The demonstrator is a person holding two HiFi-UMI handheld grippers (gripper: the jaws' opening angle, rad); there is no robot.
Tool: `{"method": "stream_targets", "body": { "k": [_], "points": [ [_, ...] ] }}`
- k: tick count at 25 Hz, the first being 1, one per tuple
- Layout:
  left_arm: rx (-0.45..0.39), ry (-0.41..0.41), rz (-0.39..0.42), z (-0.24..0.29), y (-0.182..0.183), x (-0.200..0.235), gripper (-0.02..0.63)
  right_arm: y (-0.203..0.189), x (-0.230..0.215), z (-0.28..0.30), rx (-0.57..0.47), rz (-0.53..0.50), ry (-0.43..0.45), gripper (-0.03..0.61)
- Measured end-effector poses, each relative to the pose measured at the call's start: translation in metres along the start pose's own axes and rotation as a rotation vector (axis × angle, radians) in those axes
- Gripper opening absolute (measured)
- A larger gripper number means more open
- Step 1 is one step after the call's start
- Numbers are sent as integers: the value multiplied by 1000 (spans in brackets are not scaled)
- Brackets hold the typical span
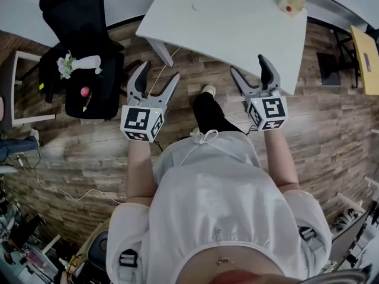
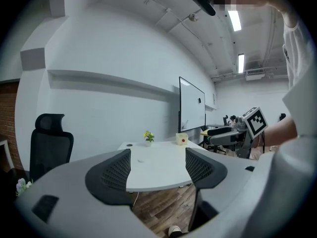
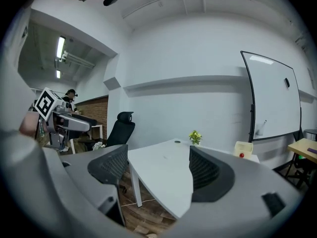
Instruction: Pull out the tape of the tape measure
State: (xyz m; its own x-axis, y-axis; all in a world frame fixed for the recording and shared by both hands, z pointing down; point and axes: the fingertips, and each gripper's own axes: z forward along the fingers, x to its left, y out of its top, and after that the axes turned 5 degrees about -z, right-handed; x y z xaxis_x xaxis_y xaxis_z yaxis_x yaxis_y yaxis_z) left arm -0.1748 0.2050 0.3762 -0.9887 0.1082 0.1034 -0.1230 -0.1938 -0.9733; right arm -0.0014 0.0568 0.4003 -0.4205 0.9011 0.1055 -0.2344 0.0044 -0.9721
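White shirt (image 1: 219, 200) of the person fills the bottom of the head view, with both forearms reaching forward over the wood floor (image 1: 331, 129). Left claw (image 1: 160, 70) is held level in the air with its 2 jaws wide apart and nothing between them; only the white table (image 1: 237, 22) shows through the gap. Right claw (image 1: 247, 64) is likewise spread wide and empty, its tips just at the table's near edge. A small cream box (image 1: 290, 3) with a red button sits at the table's far right corner, well apart from both claws; whether it is the tape measure cannot be told. A little potted plant (image 2: 148, 137) stands on the table's far side. A black office chair (image 1: 83, 16) stands to the left of the table.
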Motion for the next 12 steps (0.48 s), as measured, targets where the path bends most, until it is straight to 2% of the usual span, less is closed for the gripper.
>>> {"method": "stream_targets", "body": {
  "k": [6, 12],
  "points": [
    [55, -37, 29, 92, 3, 22, 350, -12, -55, 69, 28, 19, -2, 385],
    [176, -74, 52, 196, -14, 49, 350, -21, -118, 139, 59, 65, -19, 385]
  ]
}}
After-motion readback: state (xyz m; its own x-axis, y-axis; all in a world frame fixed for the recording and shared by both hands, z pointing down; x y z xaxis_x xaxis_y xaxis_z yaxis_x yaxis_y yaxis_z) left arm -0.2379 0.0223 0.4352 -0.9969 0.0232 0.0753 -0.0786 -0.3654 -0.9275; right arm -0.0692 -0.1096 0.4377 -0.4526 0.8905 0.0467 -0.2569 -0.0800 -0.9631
